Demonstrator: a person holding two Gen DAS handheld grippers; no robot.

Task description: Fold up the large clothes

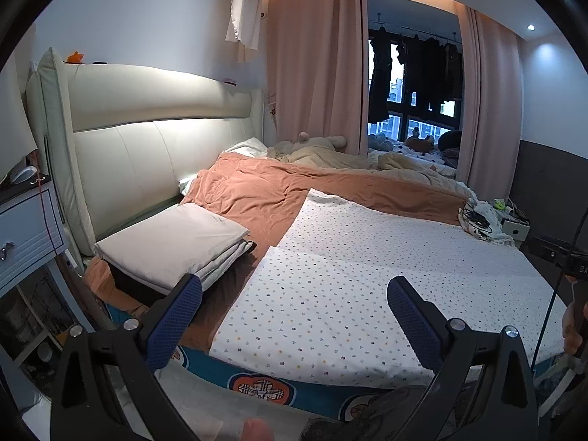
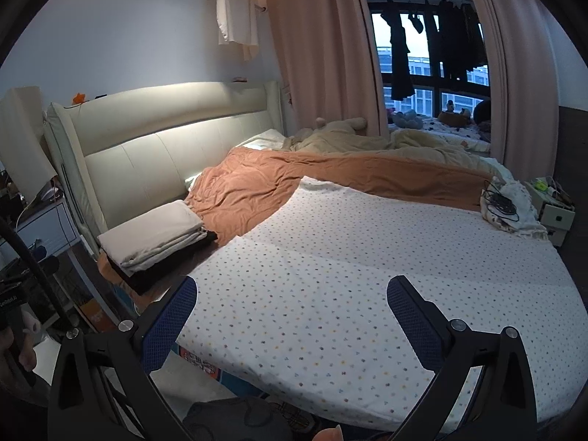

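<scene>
A large white cloth with small coloured dots [image 1: 367,264] lies spread flat over the near half of the bed; it also fills the right wrist view [image 2: 349,275]. One long edge is folded over, leaving a seam across it. My left gripper [image 1: 294,290] is open and empty, held above the cloth's near left part. My right gripper [image 2: 292,290] is open and empty above the cloth's near edge. Neither touches the cloth.
A stack of folded cream and dark clothes [image 1: 176,242] sits at the bed's left by the padded headboard [image 1: 147,139]. An orange blanket [image 1: 264,191] and a beige duvet [image 1: 330,158] lie behind. Cables and cloth [image 1: 481,220] sit at the far right corner. A nightstand [image 1: 25,235] stands left.
</scene>
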